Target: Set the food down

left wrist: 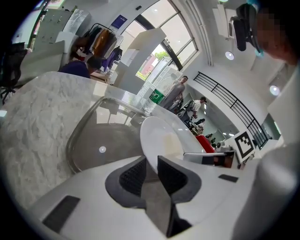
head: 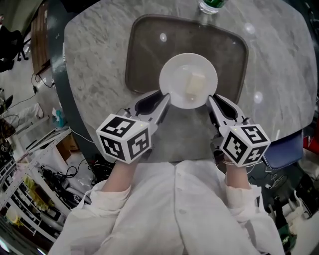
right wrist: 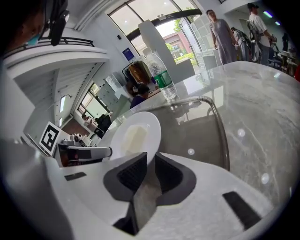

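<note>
A white plate (head: pixel 180 74) carries a pale yellow block of food (head: pixel 195 84) and hangs over the near edge of a dark tray (head: pixel 147 55). My left gripper (head: pixel 164 102) is shut on the plate's left rim, and my right gripper (head: pixel 211 101) is shut on its right rim. In the left gripper view the plate's (left wrist: pixel 157 136) edge runs between the black pads (left wrist: pixel 133 176). From the right gripper view, the plate (right wrist: pixel 143 129) with the food (right wrist: pixel 132 138) sits clamped between the pads (right wrist: pixel 133 172).
The tray lies on a round grey marble table (head: pixel 94 74). A clear bottle with a green label (head: pixel 212 6) stands just beyond the tray's far edge. Cluttered floor and cables lie off the table's left side.
</note>
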`<state>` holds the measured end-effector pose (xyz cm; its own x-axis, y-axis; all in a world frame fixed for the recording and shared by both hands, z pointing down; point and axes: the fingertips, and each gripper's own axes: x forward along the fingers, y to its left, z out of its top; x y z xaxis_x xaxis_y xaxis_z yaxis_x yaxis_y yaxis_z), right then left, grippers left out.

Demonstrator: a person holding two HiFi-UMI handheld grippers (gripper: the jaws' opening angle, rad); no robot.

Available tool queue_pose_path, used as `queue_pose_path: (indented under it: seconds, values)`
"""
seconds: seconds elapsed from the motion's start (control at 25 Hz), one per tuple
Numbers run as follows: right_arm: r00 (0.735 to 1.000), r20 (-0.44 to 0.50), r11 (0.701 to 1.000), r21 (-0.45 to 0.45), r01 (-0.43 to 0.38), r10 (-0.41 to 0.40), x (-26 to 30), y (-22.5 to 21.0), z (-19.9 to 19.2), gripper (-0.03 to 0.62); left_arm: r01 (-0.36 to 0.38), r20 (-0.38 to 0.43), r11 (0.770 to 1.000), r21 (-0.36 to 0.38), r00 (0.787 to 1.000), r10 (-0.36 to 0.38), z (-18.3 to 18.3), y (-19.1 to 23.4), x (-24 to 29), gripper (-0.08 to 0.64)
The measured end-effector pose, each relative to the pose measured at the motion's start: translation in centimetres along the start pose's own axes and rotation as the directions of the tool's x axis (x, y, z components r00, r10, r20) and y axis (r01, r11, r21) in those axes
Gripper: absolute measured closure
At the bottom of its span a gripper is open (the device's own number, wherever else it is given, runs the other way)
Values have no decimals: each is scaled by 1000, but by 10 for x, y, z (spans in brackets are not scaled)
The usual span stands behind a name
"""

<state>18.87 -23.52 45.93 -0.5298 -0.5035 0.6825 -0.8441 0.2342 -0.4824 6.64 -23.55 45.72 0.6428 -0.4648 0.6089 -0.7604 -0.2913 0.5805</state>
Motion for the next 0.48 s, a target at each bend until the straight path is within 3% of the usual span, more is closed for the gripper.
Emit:
queue_pose_path:
  seconds: [0.48]
  values:
    - [999,-35,1000,-12,-6,6,26,-20,20,546,-11,-1,1000,-13,1000,11,28,17,35,477]
